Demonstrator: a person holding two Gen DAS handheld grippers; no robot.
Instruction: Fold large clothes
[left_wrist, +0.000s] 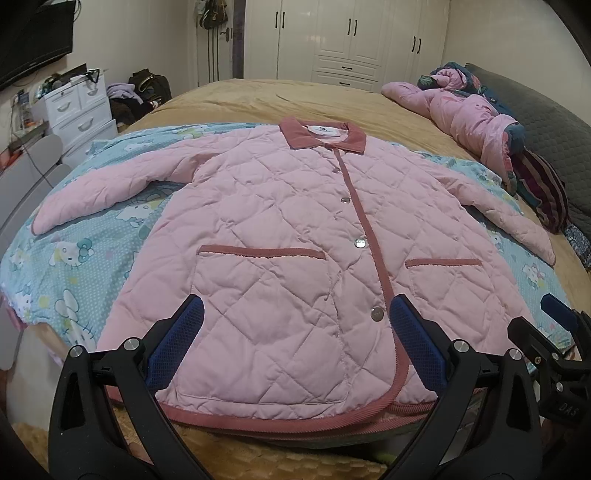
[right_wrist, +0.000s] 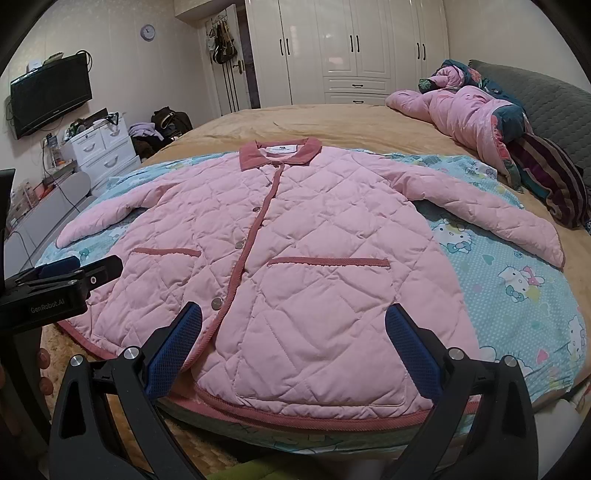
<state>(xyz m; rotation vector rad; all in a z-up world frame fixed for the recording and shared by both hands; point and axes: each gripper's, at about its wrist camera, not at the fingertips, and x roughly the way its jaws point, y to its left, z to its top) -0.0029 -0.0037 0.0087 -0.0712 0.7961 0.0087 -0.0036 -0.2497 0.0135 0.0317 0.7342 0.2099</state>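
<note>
Even, soft indoor light falls from overhead; glare streaks the glossy wardrobe doors (right_wrist: 354, 48) far ahead. Focus is sharp, shadows faint. Fisheye bending and dark vignetting crowd the corners.

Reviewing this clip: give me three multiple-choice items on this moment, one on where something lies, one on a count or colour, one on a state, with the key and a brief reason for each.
1. Where does the pink quilted jacket lie?
A. On the cartoon-print sheet on the bed
B. Hanging on the wardrobe
C. On the floor

2. What colour is the jacket's collar?
A. White
B. Dusty rose
C. Blue

3. How is the left gripper?
A. Shut on the hem
B. Shut on a sleeve
C. Open, holding nothing

Key: 1 A, the sheet shows all round the jacket; 2 B, the collar is darker than the body and matches the trim; 3 C, its blue pads stand wide apart above the jacket.
</note>
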